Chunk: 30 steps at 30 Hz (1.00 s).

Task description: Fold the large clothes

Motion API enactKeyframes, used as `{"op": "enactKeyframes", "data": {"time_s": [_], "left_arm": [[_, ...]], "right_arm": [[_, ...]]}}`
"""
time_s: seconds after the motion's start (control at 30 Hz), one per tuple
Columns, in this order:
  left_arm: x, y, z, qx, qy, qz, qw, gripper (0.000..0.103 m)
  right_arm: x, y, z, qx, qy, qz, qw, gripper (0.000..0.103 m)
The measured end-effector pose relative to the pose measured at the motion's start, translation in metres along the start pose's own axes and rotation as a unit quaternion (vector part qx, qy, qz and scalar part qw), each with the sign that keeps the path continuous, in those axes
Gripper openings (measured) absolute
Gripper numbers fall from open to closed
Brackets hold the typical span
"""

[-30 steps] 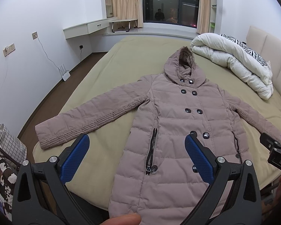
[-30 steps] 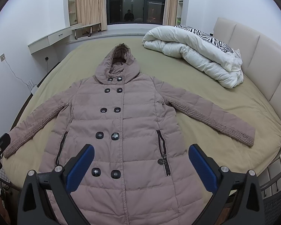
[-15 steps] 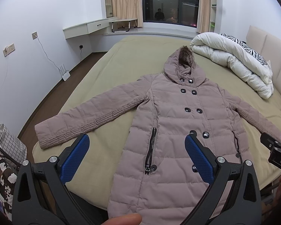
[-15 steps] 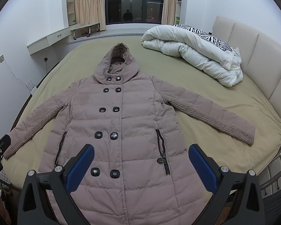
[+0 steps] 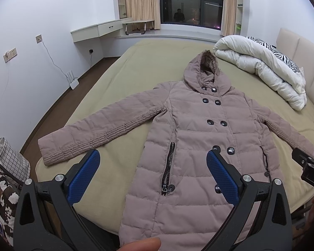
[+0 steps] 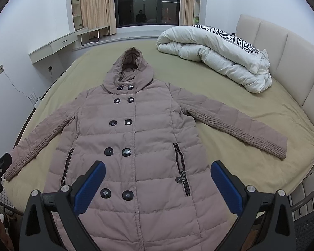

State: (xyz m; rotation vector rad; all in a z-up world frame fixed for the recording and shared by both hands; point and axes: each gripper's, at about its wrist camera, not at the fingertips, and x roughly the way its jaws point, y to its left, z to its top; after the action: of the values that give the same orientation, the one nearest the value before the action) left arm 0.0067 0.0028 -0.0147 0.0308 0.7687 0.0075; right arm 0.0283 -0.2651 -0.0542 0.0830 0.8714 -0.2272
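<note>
A long mauve hooded puffer coat (image 5: pixel 201 138) lies flat, front up, on the bed, sleeves spread out to both sides; it also shows in the right wrist view (image 6: pixel 136 146). My left gripper (image 5: pixel 152 167) is open and empty, hovering above the coat's lower left part near the left pocket zip. My right gripper (image 6: pixel 157 177) is open and empty above the coat's lower front, near the bottom buttons. The coat's hem hangs over the near bed edge, hidden behind the grippers.
The bed (image 5: pixel 136 67) has an olive sheet. A rolled white duvet with a zebra pillow (image 6: pixel 219 52) lies at the far right by the beige headboard (image 6: pixel 286 48). A checked basket (image 5: pixel 8 163) stands on the floor at left. A desk (image 5: pixel 98 29) and window stand beyond.
Both grippers have drifted very slightly; the coat sits a touch higher in both views. Nothing was grasped or moved.
</note>
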Motion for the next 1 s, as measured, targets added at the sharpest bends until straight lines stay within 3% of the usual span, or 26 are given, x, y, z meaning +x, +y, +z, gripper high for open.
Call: {"op": "enactKeyframes", "data": {"time_s": [0.8,0.9,1.0], "left_arm": [[0.043,-0.018,0.007,0.013,0.021,-0.002,0.9997,0.103],[0.054,-0.022,0.005,0.014,0.034,-0.024,0.9990,0.103],[0.075,-0.027,-0.001,0.009,0.063,-0.065,0.9959,0.103]], "right_arm": [[0.031,-0.014,0.012,0.012,0.020,0.003,1.000,0.103],[0.031,-0.034,0.014,0.046,0.005,0.030,0.998,0.103],[0.041,-0.097,0.016,0.141,-0.030,0.078,0.986,0.103]]}}
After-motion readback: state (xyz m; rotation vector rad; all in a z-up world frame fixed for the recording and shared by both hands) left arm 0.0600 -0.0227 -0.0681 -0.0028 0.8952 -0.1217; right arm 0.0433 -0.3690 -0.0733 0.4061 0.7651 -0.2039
